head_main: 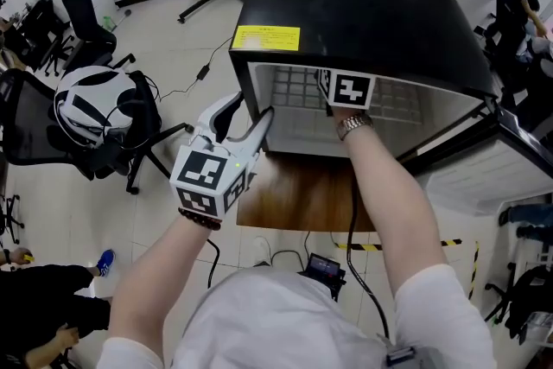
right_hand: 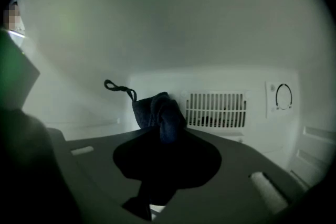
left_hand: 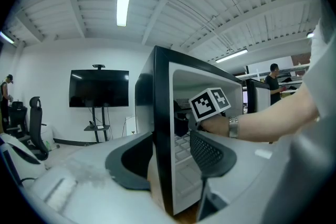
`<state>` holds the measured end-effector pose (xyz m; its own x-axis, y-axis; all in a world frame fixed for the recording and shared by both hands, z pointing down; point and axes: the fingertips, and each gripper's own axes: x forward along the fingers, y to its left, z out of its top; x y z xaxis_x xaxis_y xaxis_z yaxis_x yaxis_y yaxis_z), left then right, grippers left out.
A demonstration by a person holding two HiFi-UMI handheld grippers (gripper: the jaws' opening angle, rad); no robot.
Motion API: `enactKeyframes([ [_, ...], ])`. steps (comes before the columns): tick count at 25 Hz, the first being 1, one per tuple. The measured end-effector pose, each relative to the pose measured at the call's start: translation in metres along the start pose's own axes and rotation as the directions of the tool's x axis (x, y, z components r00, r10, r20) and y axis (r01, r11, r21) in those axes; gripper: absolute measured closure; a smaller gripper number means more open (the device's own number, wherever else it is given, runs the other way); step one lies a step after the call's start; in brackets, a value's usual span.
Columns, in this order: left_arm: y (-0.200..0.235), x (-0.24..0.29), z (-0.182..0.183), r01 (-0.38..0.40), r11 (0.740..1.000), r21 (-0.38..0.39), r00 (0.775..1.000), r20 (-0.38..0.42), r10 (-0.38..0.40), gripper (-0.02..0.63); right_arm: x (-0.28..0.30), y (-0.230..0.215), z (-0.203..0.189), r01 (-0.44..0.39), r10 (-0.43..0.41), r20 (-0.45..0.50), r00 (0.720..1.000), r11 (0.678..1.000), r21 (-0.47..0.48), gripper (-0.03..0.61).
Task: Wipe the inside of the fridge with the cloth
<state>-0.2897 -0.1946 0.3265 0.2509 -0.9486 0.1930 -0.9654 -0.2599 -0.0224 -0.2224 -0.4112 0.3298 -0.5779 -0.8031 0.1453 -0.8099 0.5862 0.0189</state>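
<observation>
Tongs number two. Left tongs (head_main: 249,110) stand apart, astride the front edge of a side wall of the one fridge (head_main: 363,4). Right tongs (right_hand: 166,139) are clamped on the one cloth (right_hand: 157,112), deep inside the fridge. Only the right gripper view shows the cloth, one vent grille (right_hand: 215,109) and one dial (right_hand: 283,96); the head view shows just the arm (head_main: 380,177) reaching in. The cloth is dark blue and bunched, with a loop sticking out.
</observation>
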Motion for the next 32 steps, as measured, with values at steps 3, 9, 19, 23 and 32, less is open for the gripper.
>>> enactKeyframes([
  [3,0.0,0.0,-0.001,-0.004,1.0,-0.001,1.0,0.002,0.004,0.394,-0.005,-0.008,0.001,0.01,-0.009,0.008,1.0,1.0,-0.022,0.5],
  [9,0.001,0.0,-0.001,-0.016,1.0,-0.007,1.0,0.003,0.016,0.394,-0.016,-0.022,0.003,0.029,-0.028,0.012,1.0,0.999,-0.029,0.5],
  [19,0.001,0.0,-0.001,-0.038,0.999,-0.012,0.999,0.004,0.038,0.394,-0.035,-0.055,-0.002,0.086,-0.086,0.01,0.996,0.996,-0.022,0.5],
  [23,0.003,0.0,-0.001,-0.049,0.999,-0.02,0.999,0.004,0.049,0.394,-0.043,-0.074,-0.004,0.118,-0.118,0.005,0.993,0.993,-0.019,0.5],
  [32,0.003,0.001,-0.002,-0.074,0.997,-0.018,0.997,0.002,0.075,0.394,-0.057,-0.115,-0.009,0.187,-0.187,-0.007,0.982,0.982,0.005,0.5],
])
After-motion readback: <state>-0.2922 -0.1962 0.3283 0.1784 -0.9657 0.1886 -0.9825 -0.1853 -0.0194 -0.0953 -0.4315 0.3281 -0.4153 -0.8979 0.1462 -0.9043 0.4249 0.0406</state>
